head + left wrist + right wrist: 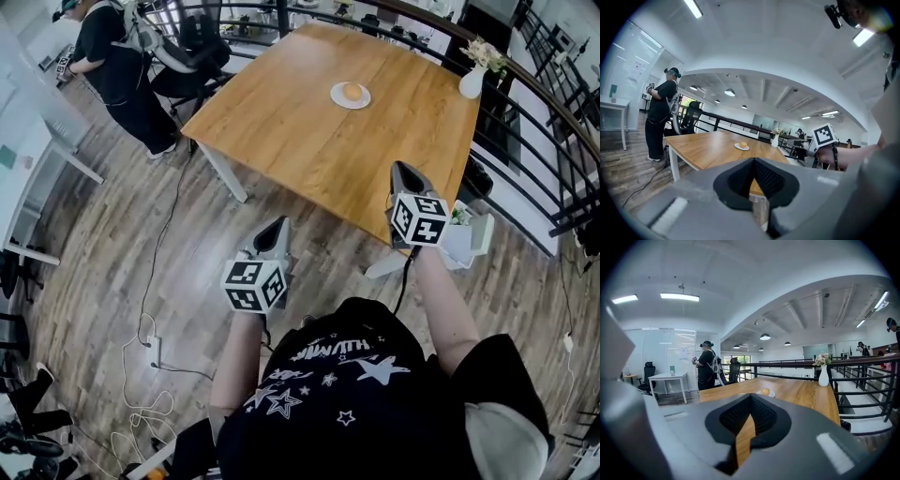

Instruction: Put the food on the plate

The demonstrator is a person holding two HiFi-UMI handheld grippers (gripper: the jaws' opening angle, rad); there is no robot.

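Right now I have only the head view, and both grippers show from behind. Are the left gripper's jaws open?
Observer: No. In the left gripper view, the left gripper has its jaws together with nothing between them.
Operator: And the right one?
Observer: The right gripper view shows the right gripper shut too, and empty.
Operator: Is the right gripper aimed at the plate?
Observer: Nearly. In its own view the plate with the round orange food on it sits just right of the jaw line, far across the wooden table.
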